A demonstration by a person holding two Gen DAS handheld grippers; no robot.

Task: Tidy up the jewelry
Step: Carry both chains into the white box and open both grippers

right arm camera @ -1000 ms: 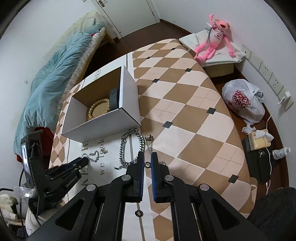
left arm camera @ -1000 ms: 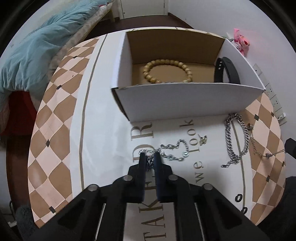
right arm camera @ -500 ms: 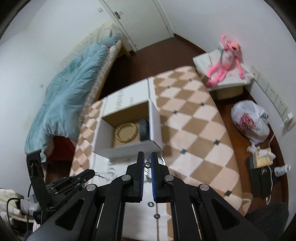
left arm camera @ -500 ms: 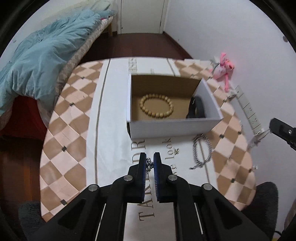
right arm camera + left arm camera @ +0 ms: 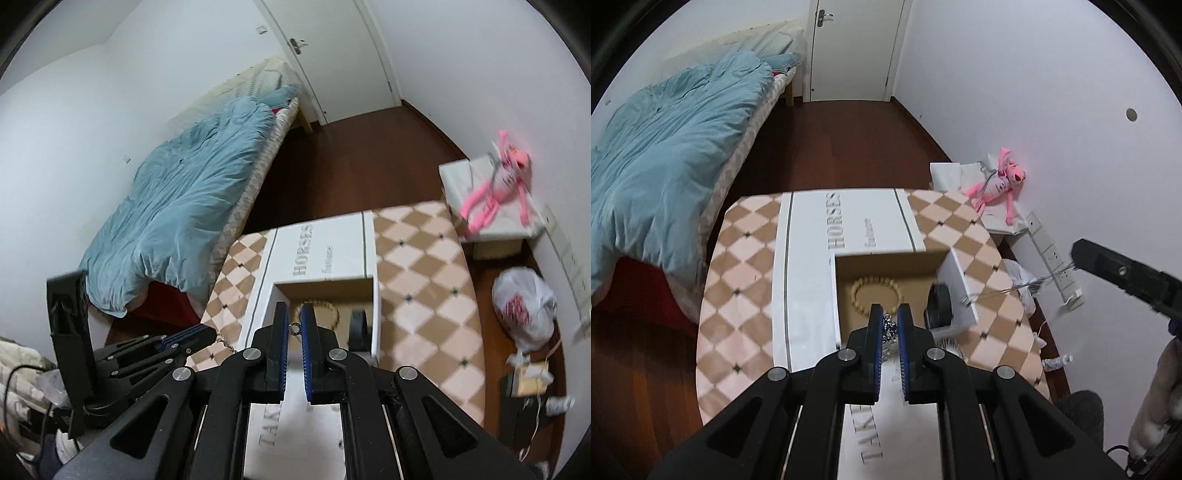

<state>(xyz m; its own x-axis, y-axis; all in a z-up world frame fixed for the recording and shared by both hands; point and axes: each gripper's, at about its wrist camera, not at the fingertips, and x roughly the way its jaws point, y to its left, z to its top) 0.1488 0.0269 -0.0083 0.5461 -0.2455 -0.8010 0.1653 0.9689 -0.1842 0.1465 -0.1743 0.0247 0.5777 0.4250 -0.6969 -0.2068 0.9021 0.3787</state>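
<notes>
The left tongs (image 5: 890,317) are clenched on a silver chain (image 5: 888,328), which bunches between the blue pads and hangs below them, held in the air above the near edge of the open cardboard box (image 5: 955,273) on the bench (image 5: 746,258). Inside the box a ring of wooden beads (image 5: 877,293) lies flat on the bottom toward 9 o'clock, and a black band (image 5: 940,304) stands on edge against the wall at 3 o'clock.

The right tongs (image 5: 294,325) are clenched on a thin necklace: a small ring of it (image 5: 294,326) sits pinched between the pads. From the left camera this necklace (image 5: 1008,290) shows as a fine strand trailing from the right tongs at 3 o'clock toward the box's right wall, off the bench.

From the right camera the left tongs appear at 8 o'clock with a bit of chain dangling from the tips. A bed with a blue quilt (image 5: 184,206) lies at 10 o'clock, and a pink plush toy (image 5: 495,195) sits at 2 o'clock.
</notes>
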